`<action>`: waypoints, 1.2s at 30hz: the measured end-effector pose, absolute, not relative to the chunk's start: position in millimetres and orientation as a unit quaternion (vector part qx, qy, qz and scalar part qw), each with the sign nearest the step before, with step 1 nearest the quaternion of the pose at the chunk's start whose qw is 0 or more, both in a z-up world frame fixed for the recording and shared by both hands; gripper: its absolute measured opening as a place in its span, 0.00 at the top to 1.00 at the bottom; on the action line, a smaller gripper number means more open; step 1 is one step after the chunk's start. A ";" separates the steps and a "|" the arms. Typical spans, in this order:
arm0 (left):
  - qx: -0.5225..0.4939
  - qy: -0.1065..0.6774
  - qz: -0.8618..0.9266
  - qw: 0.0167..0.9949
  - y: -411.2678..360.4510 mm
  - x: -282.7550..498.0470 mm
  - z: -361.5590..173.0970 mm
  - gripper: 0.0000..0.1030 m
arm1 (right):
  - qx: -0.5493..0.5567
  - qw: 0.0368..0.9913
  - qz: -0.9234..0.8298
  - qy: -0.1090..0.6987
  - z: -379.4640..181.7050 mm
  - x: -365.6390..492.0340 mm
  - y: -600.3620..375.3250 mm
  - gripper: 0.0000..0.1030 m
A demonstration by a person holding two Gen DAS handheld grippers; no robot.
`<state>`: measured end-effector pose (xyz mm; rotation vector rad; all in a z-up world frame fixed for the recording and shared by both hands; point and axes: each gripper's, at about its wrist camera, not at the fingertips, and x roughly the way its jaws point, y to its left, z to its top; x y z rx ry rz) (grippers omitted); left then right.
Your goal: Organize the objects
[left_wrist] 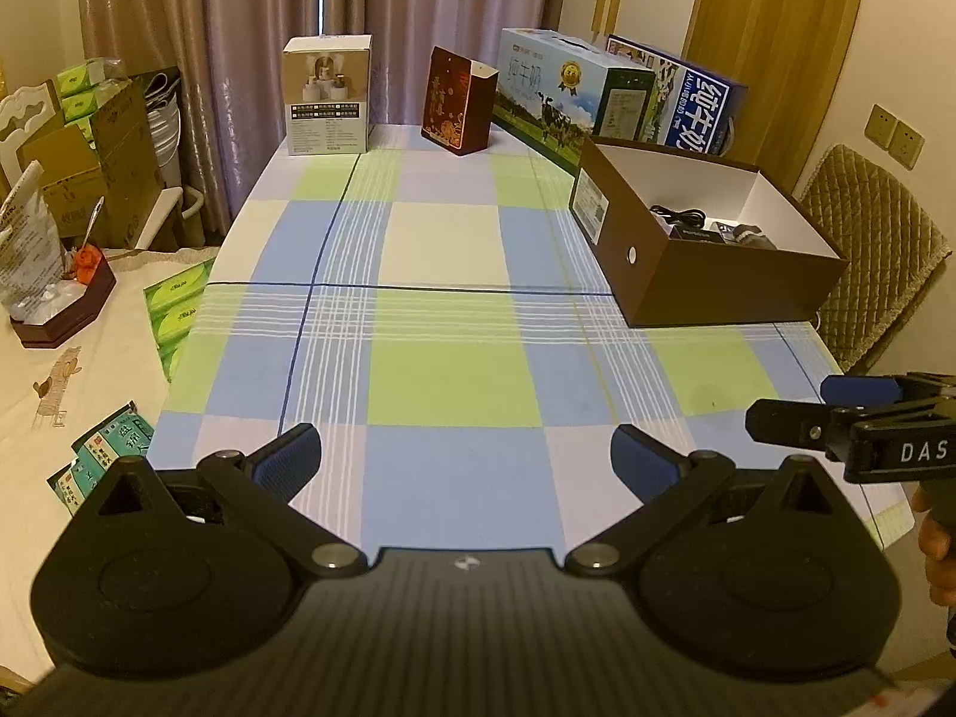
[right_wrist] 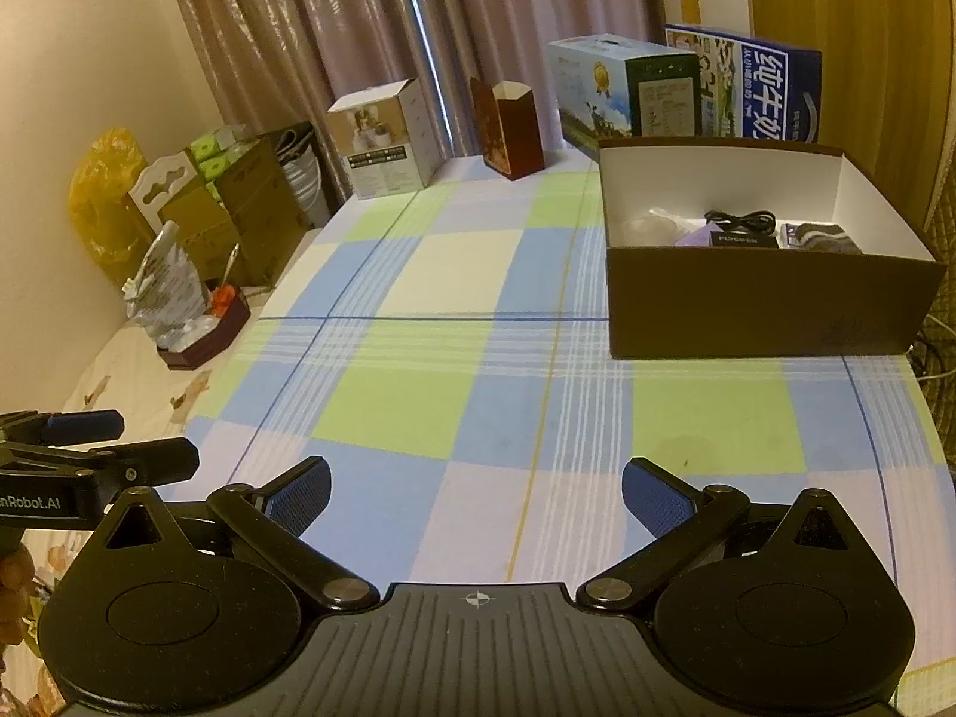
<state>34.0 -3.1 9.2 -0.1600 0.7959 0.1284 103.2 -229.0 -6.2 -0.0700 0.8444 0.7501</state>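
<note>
- Here the left gripper (left_wrist: 466, 460) was wide apart, its two blue pads spread over the checked tablecloth (left_wrist: 454, 299), and nothing was between them.
- The right gripper (right_wrist: 475, 493) was also wide apart and empty, hanging above the near part of the same cloth without touching any object.
- In the left wrist view the right gripper (left_wrist: 794, 412) showed from the side at the right edge, with part of a hand (left_wrist: 935, 538) under it; its fingers seemed separated there too.
- In the right wrist view the left gripper (right_wrist: 119, 439) showed at the left edge, just beside the right one.
- The brown box (right_wrist: 771, 310) stood open on the far right part of the table, well apart from both grippers and ahead of them.
- Inside the box lay a black cable (right_wrist: 741, 219), a dark small box (right_wrist: 744, 239), something grey that was perhaps a rolled sock (right_wrist: 827, 236), and a pale item (right_wrist: 648, 227) that I could not identify because it was blurred.
- Behind the brown box stood two milk cartons (left_wrist: 567, 95), one lying long and a blue one (left_wrist: 693, 101) leaning behind it.
- At the far edge, near the curtain (left_wrist: 358, 12), stood a white product box (left_wrist: 328, 95) and a dark red gift bag (left_wrist: 457, 101), apart from each other.
- The middle of the cloth between the grippers and these things was bare.
</note>
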 end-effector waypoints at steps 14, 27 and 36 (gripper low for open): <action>-0.075 0.386 0.062 0.917 -8.3 31.4 10.4 0.01 | -0.038 0.843 0.356 0.401 -8.3 96.6 -226.1 0.02; -0.076 0.383 0.060 0.919 -10.1 34.0 12.4 0.01 | -0.038 0.844 0.355 0.401 -7.8 96.6 -227.1 0.02; -0.075 0.384 0.060 0.918 -13.3 36.0 11.6 0.01 | -0.038 0.843 0.354 0.402 -7.2 97.8 -228.9 0.02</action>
